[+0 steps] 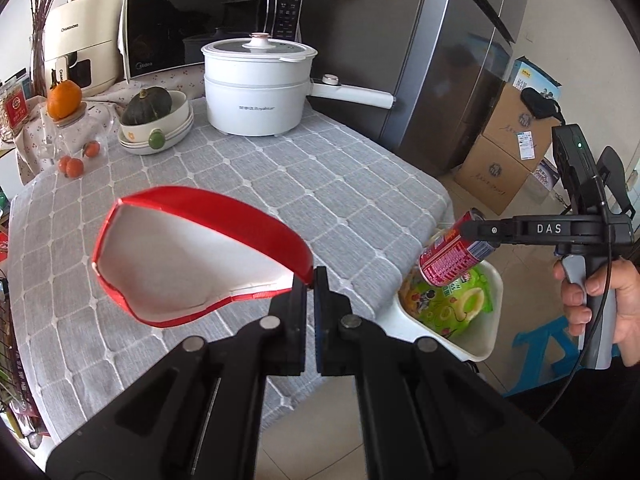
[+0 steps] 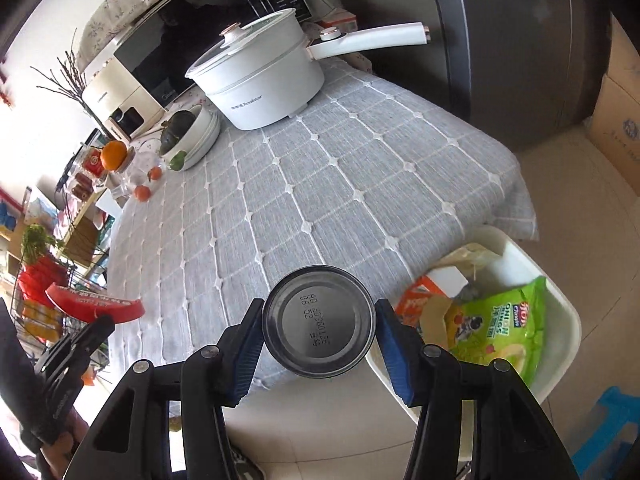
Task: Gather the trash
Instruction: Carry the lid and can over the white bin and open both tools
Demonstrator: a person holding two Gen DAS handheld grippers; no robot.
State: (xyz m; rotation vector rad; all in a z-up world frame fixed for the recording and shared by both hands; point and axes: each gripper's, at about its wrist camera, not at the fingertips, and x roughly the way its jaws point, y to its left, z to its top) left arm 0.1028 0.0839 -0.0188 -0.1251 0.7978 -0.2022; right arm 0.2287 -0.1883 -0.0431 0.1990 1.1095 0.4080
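The left tool [image 1: 311, 280] is clenched on the rim of a red paper cup [image 1: 192, 256], crushed out of round, which hangs in the air above the grey-clothed desk [image 1: 280, 184]. The right tool [image 2: 320, 330] grips a drink can [image 2: 320, 320] across its body, one blue pad on each side, base toward the camera; in the left view the can [image 1: 452, 258] hangs tilted over the white bin [image 1: 494, 280] that stands beside the desk's edge, already holding a green snack bag [image 2: 500, 328] and other wrappers. The cup is judged very light and soft: its wall has folded under the pinch, so a hold on the doubled rim looks the surest, since a squeeze on the open wall would only flatten it further. It may swing or flutter from so small a hold, so it probably wants a steady carry. The can looks stiff and smooth, likely empty and light; its rounded metal side could slip between the pads if tipped hard. The mid-body grip across the full width seems right, as the ends offer only a narrow lip. Neither thing seems fragile, so a drop into the bin should do no harm.
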